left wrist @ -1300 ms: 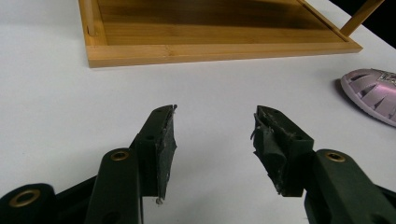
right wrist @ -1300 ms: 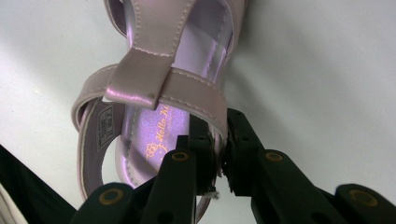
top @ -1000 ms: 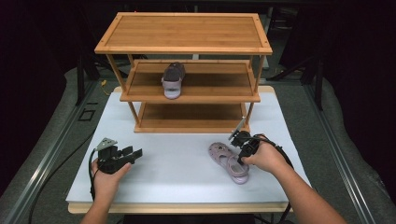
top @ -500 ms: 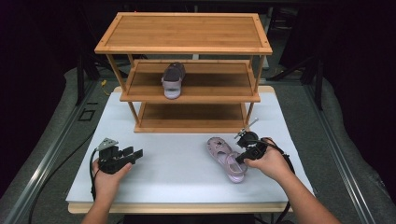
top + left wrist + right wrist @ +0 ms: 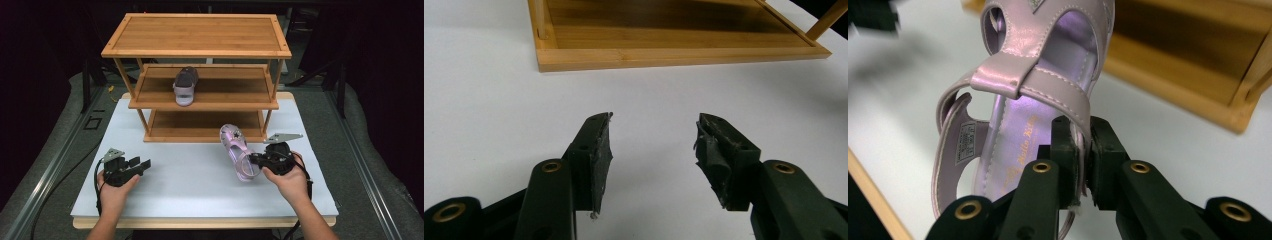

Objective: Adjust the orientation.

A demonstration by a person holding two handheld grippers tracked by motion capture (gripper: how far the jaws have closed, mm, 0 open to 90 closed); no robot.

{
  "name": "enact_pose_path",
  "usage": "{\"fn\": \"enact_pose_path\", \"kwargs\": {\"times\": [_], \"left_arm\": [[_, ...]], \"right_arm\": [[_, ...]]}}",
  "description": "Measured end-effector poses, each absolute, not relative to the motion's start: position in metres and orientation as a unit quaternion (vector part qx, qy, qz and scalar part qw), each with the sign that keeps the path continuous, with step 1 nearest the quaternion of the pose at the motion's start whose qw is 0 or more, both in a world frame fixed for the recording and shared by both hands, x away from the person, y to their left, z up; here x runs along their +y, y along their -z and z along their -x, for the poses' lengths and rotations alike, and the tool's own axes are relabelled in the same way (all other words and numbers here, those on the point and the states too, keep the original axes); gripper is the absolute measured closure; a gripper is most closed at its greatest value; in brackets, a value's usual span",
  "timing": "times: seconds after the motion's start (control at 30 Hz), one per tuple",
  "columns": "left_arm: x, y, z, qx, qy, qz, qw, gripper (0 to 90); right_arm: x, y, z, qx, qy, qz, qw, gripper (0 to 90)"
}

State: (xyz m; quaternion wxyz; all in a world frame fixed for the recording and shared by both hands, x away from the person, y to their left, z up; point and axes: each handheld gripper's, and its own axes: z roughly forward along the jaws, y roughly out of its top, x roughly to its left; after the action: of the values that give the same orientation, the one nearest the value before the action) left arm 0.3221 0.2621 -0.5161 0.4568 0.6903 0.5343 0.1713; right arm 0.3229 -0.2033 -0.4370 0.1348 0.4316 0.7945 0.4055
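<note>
A lilac sandal (image 5: 238,151) hangs just above the white table, its toe toward the shelf. My right gripper (image 5: 256,159) is shut on the sandal's side edge (image 5: 1079,131), near the heel strap. A matching lilac sandal (image 5: 185,86) stands on the middle board of the wooden shelf (image 5: 200,102). My left gripper (image 5: 144,164) rests at the table's front left, open, with nothing between its fingers (image 5: 599,150).
The three-tier bamboo shelf stands at the back of the white table (image 5: 190,175); its lowest board (image 5: 674,40) lies bare ahead of the left gripper. Dark padding and a floor rail (image 5: 50,165) flank the table.
My right gripper has lifted the lilac sandal off the table and carried it toward the shelf, turning its toe to the back. The left gripper has stayed put.
</note>
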Motion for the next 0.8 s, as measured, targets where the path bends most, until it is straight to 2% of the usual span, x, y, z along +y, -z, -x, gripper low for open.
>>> {"fn": "enact_pose_path", "kwargs": {"times": [0.3, 0.8], "left_arm": [[0.259, 0.519, -0.323, 0.533, -0.174, -0.693, 0.454, 47.7], [0.26, 0.519, -0.322, 0.533, -0.179, -0.693, 0.452, 47.5]], "right_arm": [[-0.192, 0.427, -0.313, 0.735, -0.482, -0.432, 0.2, 83.1], [-0.176, 0.409, -0.324, 0.705, -0.52, -0.433, 0.212, 83.1]]}}
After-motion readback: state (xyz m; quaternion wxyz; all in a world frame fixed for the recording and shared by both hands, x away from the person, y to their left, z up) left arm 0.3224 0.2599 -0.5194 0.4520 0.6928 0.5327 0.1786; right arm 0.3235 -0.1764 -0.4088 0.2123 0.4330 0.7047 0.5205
